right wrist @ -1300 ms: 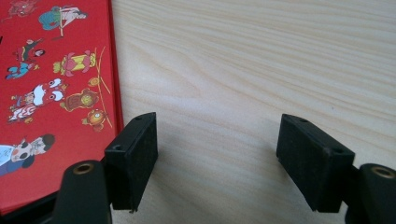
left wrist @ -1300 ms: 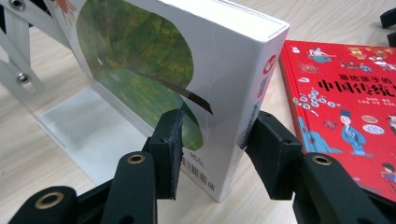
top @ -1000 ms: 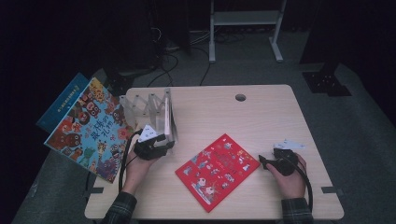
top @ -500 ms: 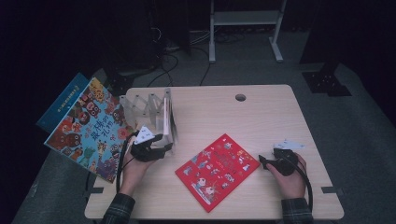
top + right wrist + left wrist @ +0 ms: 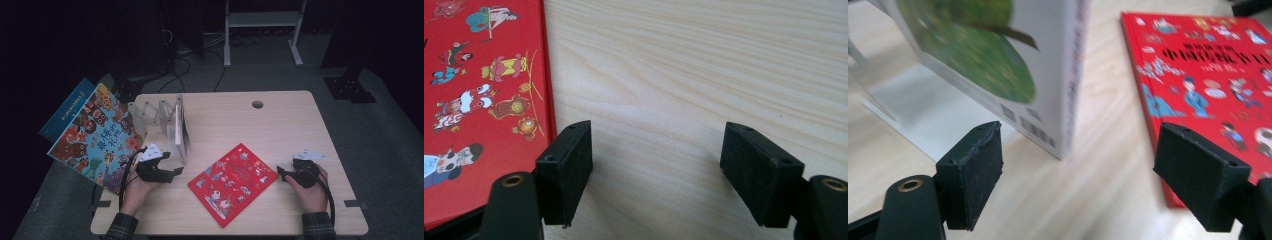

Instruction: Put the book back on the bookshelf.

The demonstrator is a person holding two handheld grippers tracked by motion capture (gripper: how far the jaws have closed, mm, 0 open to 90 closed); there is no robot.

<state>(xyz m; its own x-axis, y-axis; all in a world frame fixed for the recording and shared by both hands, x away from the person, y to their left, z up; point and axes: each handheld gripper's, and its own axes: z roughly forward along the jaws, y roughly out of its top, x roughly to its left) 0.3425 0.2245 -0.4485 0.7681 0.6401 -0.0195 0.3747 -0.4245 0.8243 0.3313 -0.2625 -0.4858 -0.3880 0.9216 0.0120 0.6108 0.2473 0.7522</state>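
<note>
Two tools rest low on the table (image 5: 300, 120), both with jaws apart and gripping nothing. The left tool (image 5: 176, 171) has just been opening; its jaws frame the bottom corner of the upright book (image 5: 1048, 75), which stands in the clear rack (image 5: 150, 114) at its twelve o'clock (pads off the book). At three o'clock of it lies the red book (image 5: 233, 183), flat. The right tool (image 5: 280, 173) sits just beside that book's right edge.

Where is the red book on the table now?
In the high view the red book lies flat near the table's front edge, between the two tools, just right of the clear rack.
</note>
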